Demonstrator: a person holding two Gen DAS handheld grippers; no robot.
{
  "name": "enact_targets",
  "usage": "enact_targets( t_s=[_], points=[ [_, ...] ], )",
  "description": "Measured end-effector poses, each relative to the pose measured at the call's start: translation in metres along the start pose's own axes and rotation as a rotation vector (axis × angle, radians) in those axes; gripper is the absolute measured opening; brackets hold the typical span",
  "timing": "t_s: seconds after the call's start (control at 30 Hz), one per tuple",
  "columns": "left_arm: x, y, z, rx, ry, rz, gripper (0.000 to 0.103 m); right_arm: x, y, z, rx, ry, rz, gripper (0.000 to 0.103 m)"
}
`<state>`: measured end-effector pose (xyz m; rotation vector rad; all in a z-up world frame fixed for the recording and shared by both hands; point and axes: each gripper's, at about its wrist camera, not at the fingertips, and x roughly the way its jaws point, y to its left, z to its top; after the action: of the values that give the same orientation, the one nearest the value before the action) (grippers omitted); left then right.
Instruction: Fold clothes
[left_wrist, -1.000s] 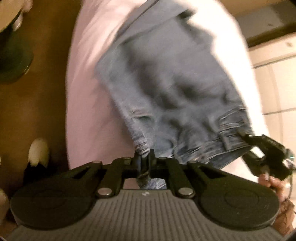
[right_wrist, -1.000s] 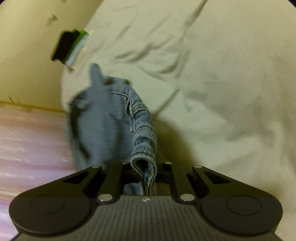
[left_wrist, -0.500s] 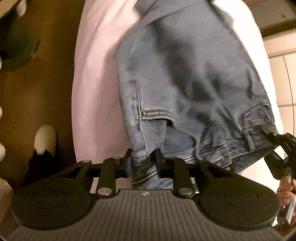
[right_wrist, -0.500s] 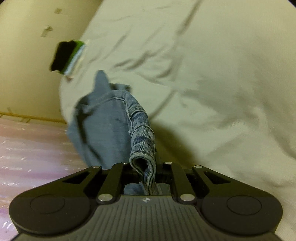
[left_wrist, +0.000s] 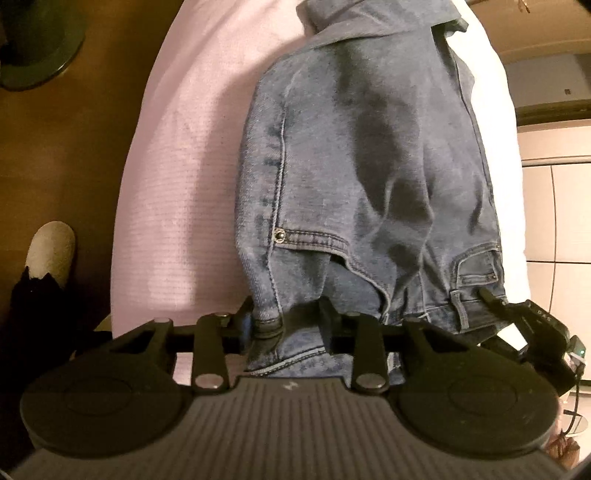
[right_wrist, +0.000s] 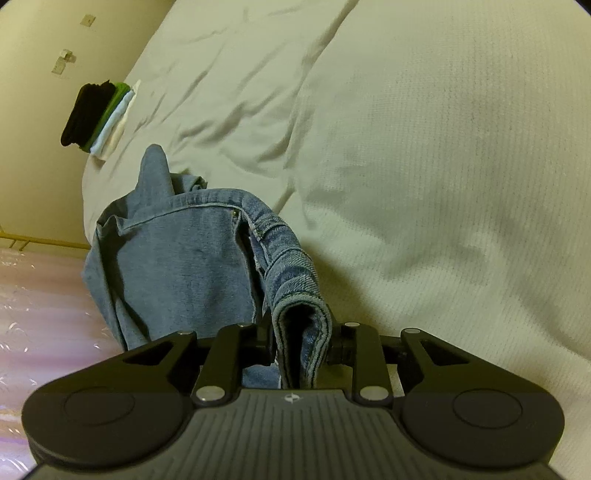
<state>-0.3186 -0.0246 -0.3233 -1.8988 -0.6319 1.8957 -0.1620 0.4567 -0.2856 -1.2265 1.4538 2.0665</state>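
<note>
A pair of blue jeans (left_wrist: 369, 177) lies on a white bedspread (left_wrist: 184, 155), waistband towards me. My left gripper (left_wrist: 286, 321) stands open around the waistband's left corner, the denim loose between the jaws. My right gripper (left_wrist: 517, 317) shows at the right edge of the left wrist view, at the waistband's other corner. In the right wrist view the right gripper (right_wrist: 301, 332) has its jaws parted around a thick fold of the jeans' waistband (right_wrist: 291, 273), with small gaps beside the cloth. The jeans' legs are bunched at the far end.
A stack of folded clothes (right_wrist: 98, 116), black on top, sits at the bed's far corner by a cream wall. The white bedspread (right_wrist: 424, 166) is wrinkled. A brown floor (left_wrist: 55, 166), a slippered foot (left_wrist: 50, 251) and a dark round base (left_wrist: 37, 40) lie left of the bed.
Both grippers have opened: the left jaws went from shut to wide apart, the right ones parted. The jeans have dropped flat onto the bed and the blur has settled.
</note>
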Motion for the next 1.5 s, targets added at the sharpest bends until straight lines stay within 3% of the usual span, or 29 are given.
enact_targets(
  t_s=[0.2,0.27,0.4,0.53,0.6,0.67,0.7,0.73,0.77,0.9,1.1,1.2,1.33,1.5],
  points=[
    [0.000,0.010,-0.007,0.029,-0.025,-0.035,0.031,0.002,-0.010,0.001,0.009,0.003,-0.003,0.033],
    [0.000,0.012,-0.009,-0.005,-0.028,-0.106,0.030,0.002,-0.013,0.001,0.010,0.002,-0.003,0.038],
    [0.000,0.016,-0.013,-0.074,-0.024,-0.252,0.018,0.004,-0.019,0.003,0.016,0.002,-0.007,0.040],
    [0.009,0.014,-0.011,-0.032,0.012,-0.222,0.024,0.005,-0.024,0.006,0.021,-0.004,-0.018,0.039],
    [0.013,0.017,-0.013,-0.061,0.016,-0.213,0.024,0.007,-0.028,0.007,0.037,-0.004,-0.008,0.041],
    [0.006,0.009,-0.013,-0.034,0.006,-0.211,0.017,0.008,-0.029,0.007,0.048,-0.004,0.006,0.042],
    [0.001,0.003,-0.013,-0.011,0.000,-0.209,0.008,0.009,-0.029,0.008,0.052,-0.004,0.013,0.041],
    [-0.006,-0.005,-0.011,0.027,-0.005,-0.204,0.007,0.009,-0.028,0.008,0.042,-0.003,0.025,0.020],
    [-0.016,-0.015,-0.009,0.077,-0.009,-0.196,0.007,0.008,-0.025,0.007,0.026,-0.003,0.035,0.015],
    [-0.087,-0.060,0.009,0.246,-0.082,-0.263,0.007,-0.020,-0.006,0.001,0.054,-0.024,0.152,0.013],
    [-0.253,-0.150,0.042,0.502,-0.301,-0.437,0.006,-0.128,0.059,-0.002,0.112,-0.108,0.518,0.012],
    [-0.343,-0.207,0.055,0.639,-0.417,-0.522,0.007,-0.199,0.114,0.011,0.032,-0.198,0.714,0.012],
    [-0.451,-0.275,0.069,0.767,-0.483,-0.624,0.007,-0.306,0.192,0.033,-0.099,-0.336,0.981,0.012],
    [-0.533,-0.333,0.061,0.854,-0.497,-0.711,0.008,-0.429,0.273,0.034,-0.314,-0.514,1.123,0.012]
  ],
)
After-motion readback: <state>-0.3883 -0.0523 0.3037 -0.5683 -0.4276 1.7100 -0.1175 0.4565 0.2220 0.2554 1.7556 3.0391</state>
